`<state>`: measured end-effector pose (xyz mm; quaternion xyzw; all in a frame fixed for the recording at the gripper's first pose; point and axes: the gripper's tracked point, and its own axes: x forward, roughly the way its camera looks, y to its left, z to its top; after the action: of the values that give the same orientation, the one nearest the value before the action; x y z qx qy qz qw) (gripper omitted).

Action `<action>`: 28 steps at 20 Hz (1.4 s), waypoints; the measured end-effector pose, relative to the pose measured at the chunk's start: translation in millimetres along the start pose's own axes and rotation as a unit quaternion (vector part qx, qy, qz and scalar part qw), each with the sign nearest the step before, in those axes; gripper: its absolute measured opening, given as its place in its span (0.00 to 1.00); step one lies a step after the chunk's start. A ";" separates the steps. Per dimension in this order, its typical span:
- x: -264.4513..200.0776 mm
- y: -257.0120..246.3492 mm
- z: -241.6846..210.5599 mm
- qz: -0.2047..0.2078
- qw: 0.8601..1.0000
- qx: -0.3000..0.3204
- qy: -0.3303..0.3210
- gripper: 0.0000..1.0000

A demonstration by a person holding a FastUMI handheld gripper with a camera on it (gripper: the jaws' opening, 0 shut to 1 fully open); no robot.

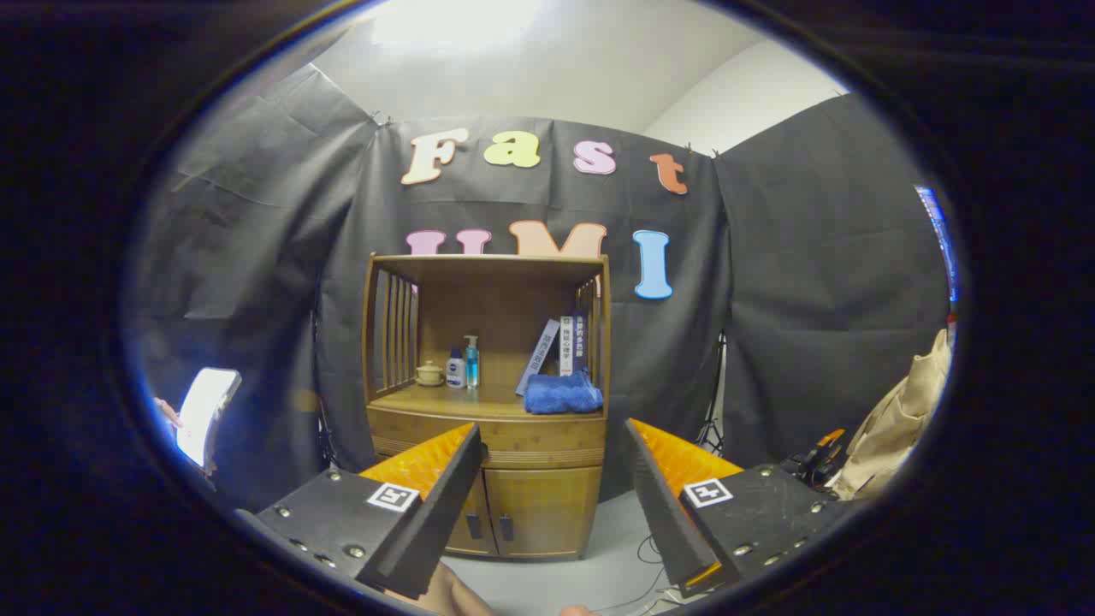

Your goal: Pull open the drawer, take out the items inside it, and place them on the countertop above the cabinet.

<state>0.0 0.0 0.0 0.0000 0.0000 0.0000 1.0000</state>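
A wooden cabinet (488, 411) stands well beyond my fingers against the booth's wall. Its drawer (505, 438) is closed, a wide front just under the countertop (453, 399). On the countertop sit a small lidded cup (429, 373), a white bottle (456, 370), a clear blue pump bottle (471, 362), a folded blue towel (562, 393) and a few upright books (560, 345). My gripper (552, 432) is open, its fingers wide apart with nothing between them, framing the drawer from a distance.
Below the drawer, two cabinet doors (513, 512) are closed. A person's hand holds a lit screen (205, 415) beside the cabinet. A beige cloth (902, 428) hangs on the other side, with cables (650, 547) on the grey floor near a tripod (712, 411).
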 end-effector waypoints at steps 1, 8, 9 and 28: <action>-0.1 -0.1 0.1 0.000 1.000 -0.001 0.001 0.97; 2.8 3.6 -2.7 0.002 1.000 -0.004 0.003 0.97; 3.4 4.6 -3.5 0.003 1.000 -0.005 0.004 0.97; 146.9 87.9 -53.9 0.063 0.998 -0.014 0.009 0.97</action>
<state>146.9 87.9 -53.9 -0.0143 0.0092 0.0634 0.9978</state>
